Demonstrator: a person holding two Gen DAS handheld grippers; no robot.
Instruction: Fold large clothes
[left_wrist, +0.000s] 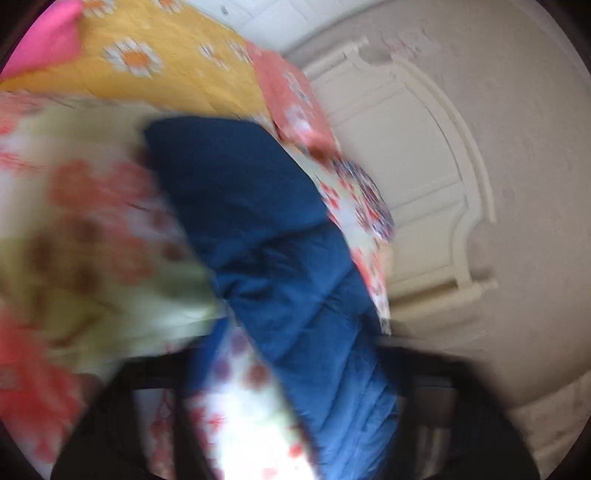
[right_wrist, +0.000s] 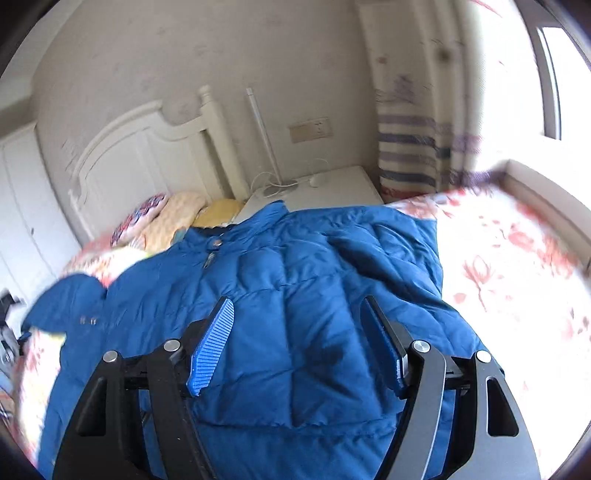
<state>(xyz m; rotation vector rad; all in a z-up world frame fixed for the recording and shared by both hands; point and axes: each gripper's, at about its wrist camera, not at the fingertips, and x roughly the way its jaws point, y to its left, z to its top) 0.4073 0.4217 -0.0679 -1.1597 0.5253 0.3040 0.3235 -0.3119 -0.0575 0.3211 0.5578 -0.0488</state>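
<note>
My blue quilted jacket (right_wrist: 295, 295) lies spread on the bed (right_wrist: 517, 258), puffy and stitched into soft squares, its collar with a snap and zip pull toward the upper left of the right wrist view. The bed's sheet is pale cotton printed with pink-red flowers. My right tongs (right_wrist: 299, 347) stand wide, ribbed blue pads (right_wrist: 212, 347) on dark angular arms; they hover over the jacket's middle with nothing pinched between them.

That view alone shows the white curved headboard (right_wrist: 140, 155), a bedside cabinet (right_wrist: 325, 188) with a thin white lamp pole (right_wrist: 262, 140), a striped curtain (right_wrist: 410, 155) and a bright window (right_wrist: 554, 74) at upper right.

The left wrist view is heavily blurred. There a long blue fold of the jacket (left_wrist: 280, 280) runs from centre to the bottom edge, down to my left tongs (left_wrist: 280, 424), whose dark frame barely shows. They are drawn tight together; whether they hold the jacket I cannot tell. Only this view shows a yellow daisy-print blanket (left_wrist: 166, 66) and a pink cloth (left_wrist: 44, 37) at upper left.
</note>
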